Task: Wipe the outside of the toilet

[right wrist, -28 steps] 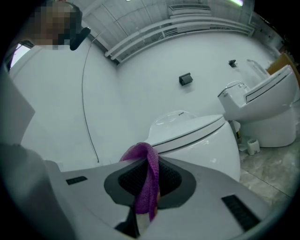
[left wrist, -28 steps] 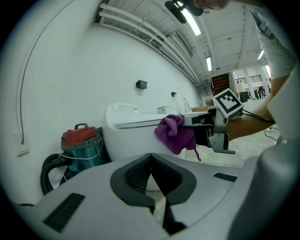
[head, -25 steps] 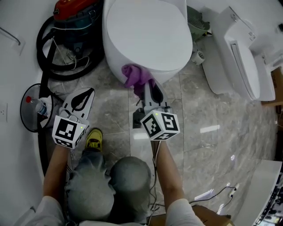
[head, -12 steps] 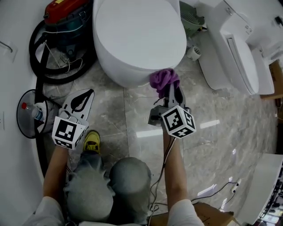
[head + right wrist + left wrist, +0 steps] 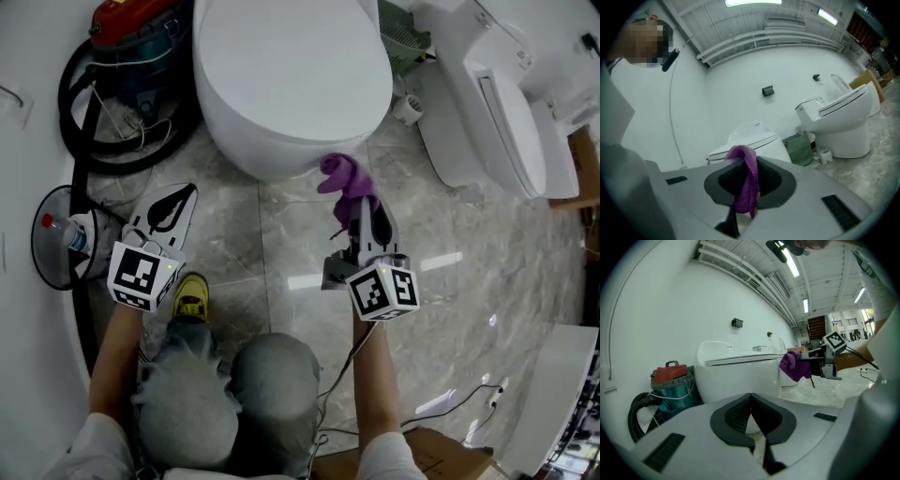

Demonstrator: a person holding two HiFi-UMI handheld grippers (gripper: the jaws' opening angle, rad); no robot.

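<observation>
Head view: the toilet [image 5: 291, 84], lid down, lies with its long axis running 12 to 6 o'clock, rounded front toward 6. The right tool [image 5: 364, 211] pinches a purple cloth [image 5: 343, 180] just beside that front at 5 o'clock, and sits slightly lower than half a second ago. The left tool [image 5: 171, 208], pressed together and empty, hangs at 8 o'clock. A red vacuum [image 5: 131, 28] crowds the toilet's 10 o'clock side.
</observation>
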